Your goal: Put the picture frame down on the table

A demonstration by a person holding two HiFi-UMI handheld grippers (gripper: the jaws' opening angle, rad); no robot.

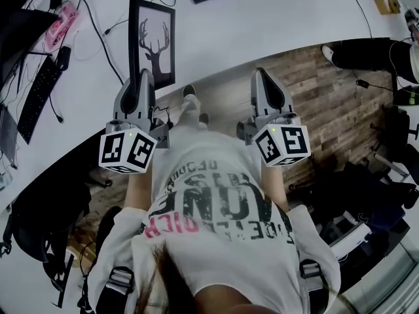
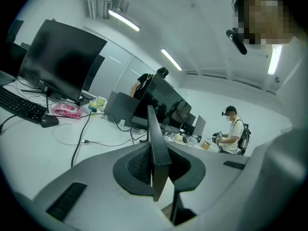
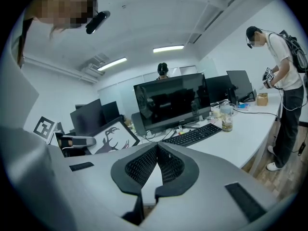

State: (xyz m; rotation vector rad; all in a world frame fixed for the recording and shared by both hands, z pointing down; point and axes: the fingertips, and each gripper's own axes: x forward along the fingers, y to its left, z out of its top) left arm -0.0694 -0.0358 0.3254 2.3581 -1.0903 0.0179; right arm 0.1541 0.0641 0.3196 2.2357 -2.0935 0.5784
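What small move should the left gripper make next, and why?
Probably lower the frame a little toward the table. The left gripper is shut on the frame's near edge and holds it over the tabletop, close to the rim. The right gripper is shut and empty, so the left one alone must set it down.

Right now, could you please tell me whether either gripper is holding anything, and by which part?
The left gripper grips the picture frame by its near edge, which shows edge-on between its jaws. The right gripper is shut and empty.

Curved white table point(image 1: 262, 38), wood-plank floor point(image 1: 340, 90), ceiling strip lights point(image 3: 168, 48), perhaps glass partitions point(image 2: 114, 73).
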